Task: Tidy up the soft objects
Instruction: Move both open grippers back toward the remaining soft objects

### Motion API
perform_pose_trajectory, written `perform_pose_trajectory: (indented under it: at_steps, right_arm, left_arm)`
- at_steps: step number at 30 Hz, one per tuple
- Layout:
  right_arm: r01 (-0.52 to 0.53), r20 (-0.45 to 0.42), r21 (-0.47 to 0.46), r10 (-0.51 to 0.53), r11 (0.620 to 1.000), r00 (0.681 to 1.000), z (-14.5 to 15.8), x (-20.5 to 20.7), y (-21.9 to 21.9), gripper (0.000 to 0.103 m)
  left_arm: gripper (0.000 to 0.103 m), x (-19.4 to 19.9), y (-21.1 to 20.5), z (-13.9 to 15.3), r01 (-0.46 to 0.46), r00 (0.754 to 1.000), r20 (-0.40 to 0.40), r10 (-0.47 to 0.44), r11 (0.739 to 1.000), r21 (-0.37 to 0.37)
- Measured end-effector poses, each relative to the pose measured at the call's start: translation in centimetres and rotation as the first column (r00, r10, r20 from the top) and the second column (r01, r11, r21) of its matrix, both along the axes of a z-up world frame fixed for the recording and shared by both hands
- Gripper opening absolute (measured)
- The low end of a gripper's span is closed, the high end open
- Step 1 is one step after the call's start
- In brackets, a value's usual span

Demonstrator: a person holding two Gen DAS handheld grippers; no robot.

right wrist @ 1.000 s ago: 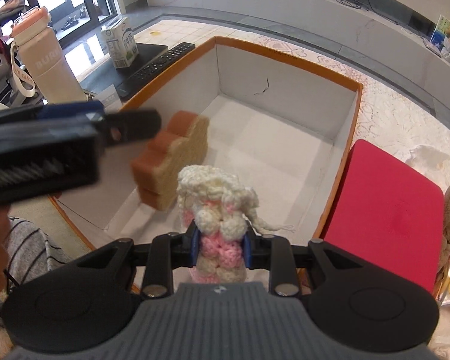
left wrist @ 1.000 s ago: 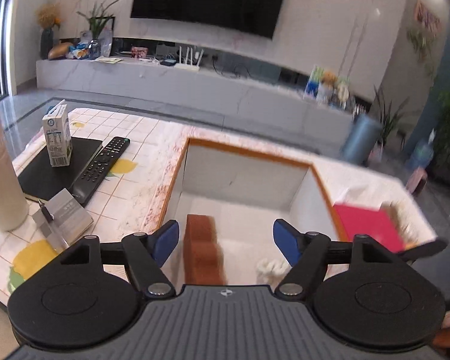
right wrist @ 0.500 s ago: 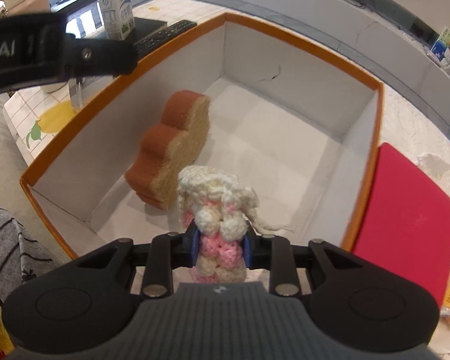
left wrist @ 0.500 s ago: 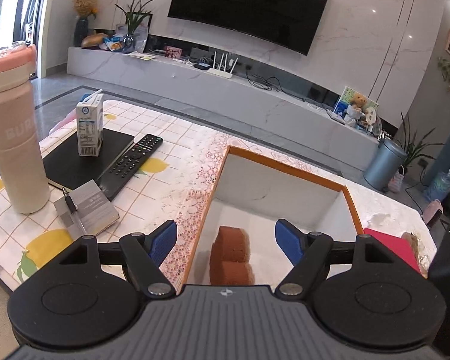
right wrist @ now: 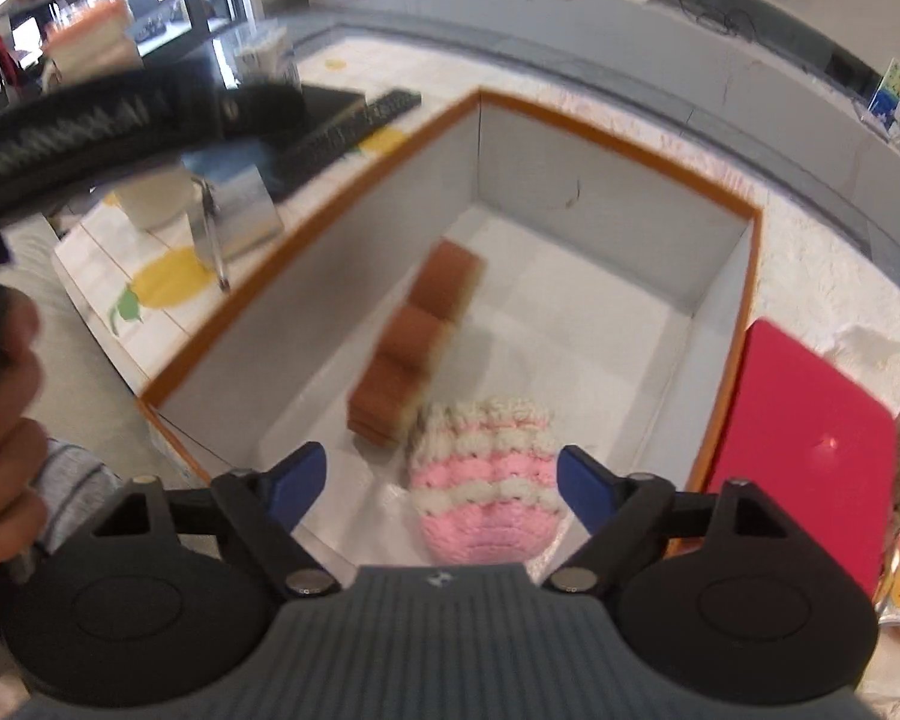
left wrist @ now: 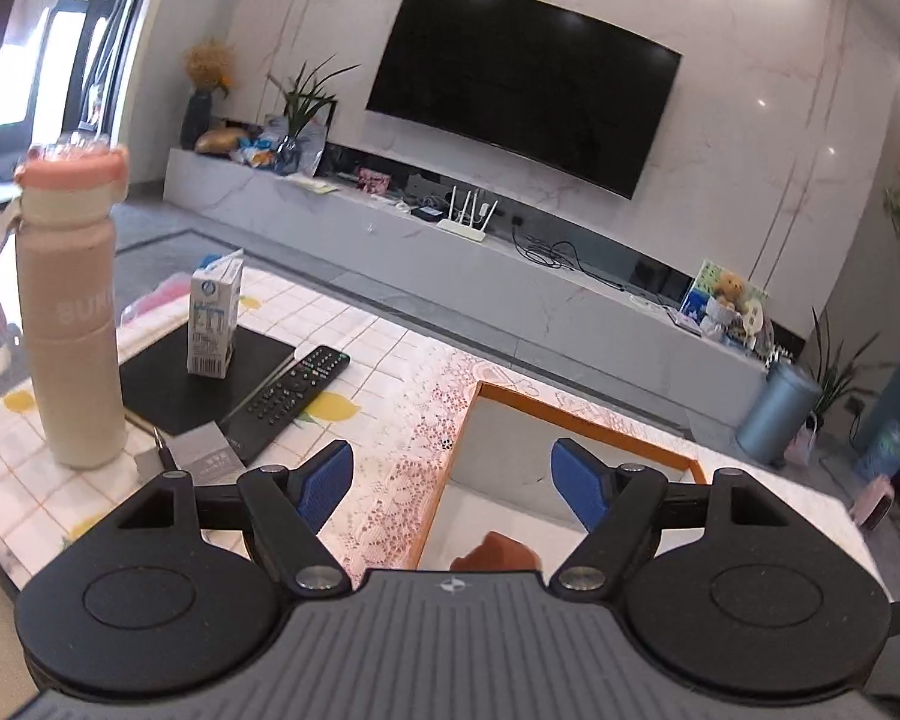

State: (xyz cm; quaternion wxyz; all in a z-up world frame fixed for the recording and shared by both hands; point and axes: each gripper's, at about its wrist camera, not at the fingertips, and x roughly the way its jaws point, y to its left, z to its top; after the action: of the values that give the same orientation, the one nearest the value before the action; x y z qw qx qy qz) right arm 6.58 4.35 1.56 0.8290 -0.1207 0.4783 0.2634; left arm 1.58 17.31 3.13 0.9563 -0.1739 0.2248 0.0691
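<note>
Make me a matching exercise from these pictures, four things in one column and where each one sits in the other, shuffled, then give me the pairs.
Things:
1. crochet toy
2. milk carton
3. red lid
4. right gripper

Places or states:
A. standing on the black notebook
B. lying outside the box, along its right wall
C. open, jaws just opened, nothing pinched
D. inside the box beside the bread-shaped sponge

Pairs: 1-D, 2-A, 3-B, 4-C
</note>
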Motion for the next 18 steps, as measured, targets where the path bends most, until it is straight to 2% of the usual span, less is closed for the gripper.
perform_pose_trajectory:
  at_steps: [2,4,6,9,11,15,18]
  right_arm:
    - [0.001,0.013,0.023,-0.002,1.0,1.0,1.0,-0.5,-0.3,0.086]
    - [-0.005,0.044,0.057,0.002,0.998,0.999,2.0,-1.1,-0.6,0.093]
    - [-0.021,0.101,0.079,0.013,0.997,0.995,3.1,-1.9,-1.2,0.095]
    - [-0.038,0.196,0.065,0.025,0.997,0.98,4.5,-3.5,-2.0,0.095]
    - [-0.043,0.261,0.047,0.029,0.998,0.965,5.5,-4.3,-2.8,0.095]
    - [-0.053,0.329,0.042,0.036,0.998,0.943,7.6,-5.6,-4.8,0.095]
    - [-0.034,0.405,0.005,0.029,0.999,0.914,8.8,-6.8,-7.2,0.096]
  left_arm:
    - [0.088,-0.1,0.3,0.1,-0.015,1.0,0.009,0.015,0.999,-0.03]
    - [0.088,-0.3,0.3,0.3,-0.041,0.999,0.031,0.042,0.999,-0.019]
    - [0.088,-0.8,-0.1,0.7,-0.062,0.995,0.075,0.06,0.998,0.032]
    - [0.088,-1.1,-1.3,1.3,-0.072,0.991,0.12,0.059,0.992,0.108]
    - [0.088,-1.3,-2.2,1.6,-0.06,0.99,0.136,0.042,0.989,0.136]
    - [0.09,-1.7,-4.0,2.8,0.028,0.988,0.148,-0.052,0.987,0.16]
    - [0.091,-2.5,-5.5,3.9,0.05,0.981,0.175,-0.083,0.982,0.183]
